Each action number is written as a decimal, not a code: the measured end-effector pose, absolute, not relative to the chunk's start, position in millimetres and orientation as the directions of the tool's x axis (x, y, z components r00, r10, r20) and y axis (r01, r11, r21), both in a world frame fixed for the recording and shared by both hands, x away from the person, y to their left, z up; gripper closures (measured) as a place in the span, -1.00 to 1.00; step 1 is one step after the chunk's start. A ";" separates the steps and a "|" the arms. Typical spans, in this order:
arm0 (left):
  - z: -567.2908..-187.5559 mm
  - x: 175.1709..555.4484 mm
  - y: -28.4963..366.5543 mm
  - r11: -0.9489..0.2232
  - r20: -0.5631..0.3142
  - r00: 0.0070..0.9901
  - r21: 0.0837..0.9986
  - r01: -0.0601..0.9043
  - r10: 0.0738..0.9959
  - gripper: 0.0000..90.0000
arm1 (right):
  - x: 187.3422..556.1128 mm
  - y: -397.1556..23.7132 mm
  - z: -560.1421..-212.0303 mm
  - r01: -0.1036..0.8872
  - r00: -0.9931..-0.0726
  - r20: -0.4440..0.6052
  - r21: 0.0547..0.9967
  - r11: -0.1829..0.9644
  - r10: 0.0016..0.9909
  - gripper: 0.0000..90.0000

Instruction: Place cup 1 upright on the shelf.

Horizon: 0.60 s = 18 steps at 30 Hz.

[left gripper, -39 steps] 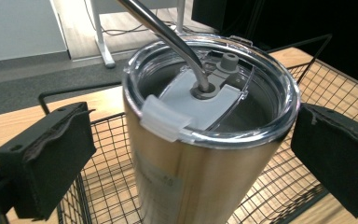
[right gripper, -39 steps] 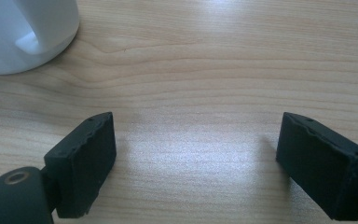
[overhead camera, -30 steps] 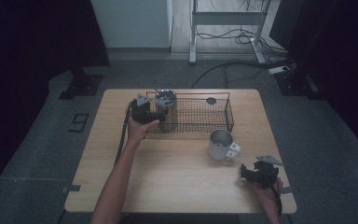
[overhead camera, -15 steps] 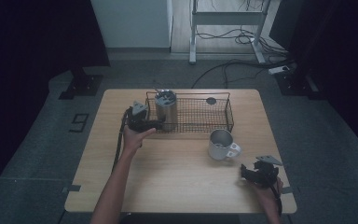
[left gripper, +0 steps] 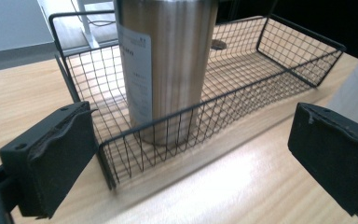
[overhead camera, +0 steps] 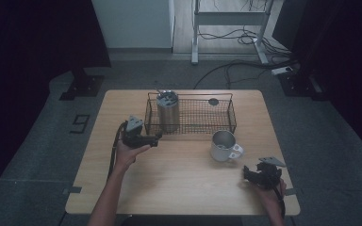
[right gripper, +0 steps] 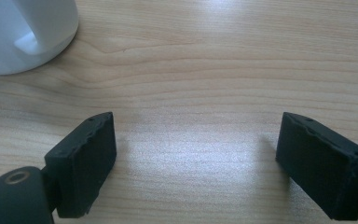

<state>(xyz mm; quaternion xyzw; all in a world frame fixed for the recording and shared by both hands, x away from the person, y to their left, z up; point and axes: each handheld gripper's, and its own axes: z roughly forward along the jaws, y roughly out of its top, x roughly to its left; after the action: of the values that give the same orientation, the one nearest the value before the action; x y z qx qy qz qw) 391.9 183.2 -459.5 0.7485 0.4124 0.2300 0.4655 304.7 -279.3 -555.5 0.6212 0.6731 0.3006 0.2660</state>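
While the left gripper [overhead camera: 156,139] is held just outside the near left corner of the wire basket [overhead camera: 226,123], its jaws stand wide apart w/ nothing between them; they have just been closing a little. In the left gripper view the steel tumbler [left gripper: 168,65] stands upright inside the basket at its left end, behind the near wire wall, and the jaws do not touch it. A white label is on the tumbler's side. A small dark round thing [overhead camera: 213,101] lies on the basket floor near the far right part.

The right gripper [overhead camera: 254,174] rests low at the near right corner of the table [overhead camera: 179,179], jaws released and empty, approx. flat above the wood. The white mug [overhead camera: 224,146] stands on the table between the basket and the right gripper, near the basket's front, handle to the right. In the right gripper view the mug is at the upper left, well apart from the jaws.
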 end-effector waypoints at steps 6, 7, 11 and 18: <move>-464.6 368.5 191.8 -0.227 -0.047 0.549 0.879 0.420 0.835 -0.97 | 304.7 -279.3 -555.5 0.676 -0.087 0.015 0.735 0.047 0.996 -0.73; -465.7 364.4 193.2 -0.220 -0.054 0.548 0.879 0.423 0.835 -0.97 | 304.7 -279.3 -555.5 0.676 -0.087 0.015 0.735 0.047 0.996 -0.73; -470.5 349.1 199.2 -0.224 -0.059 0.552 0.874 0.432 0.832 -0.97 | 304.7 -279.3 -555.5 0.676 -0.087 0.016 0.735 0.047 0.996 -0.73; -487.3 327.0 205.0 -0.242 -0.060 0.549 0.854 0.461 0.833 -0.97 | 304.6 -279.3 -555.5 0.676 -0.086 0.016 0.735 0.047 0.996 -0.73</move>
<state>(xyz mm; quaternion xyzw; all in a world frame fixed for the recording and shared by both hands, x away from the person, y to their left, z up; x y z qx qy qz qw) 327.0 205.0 -487.3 0.7596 0.4259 0.2096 0.4445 304.6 -279.3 -555.5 0.6213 0.6729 0.3007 0.2659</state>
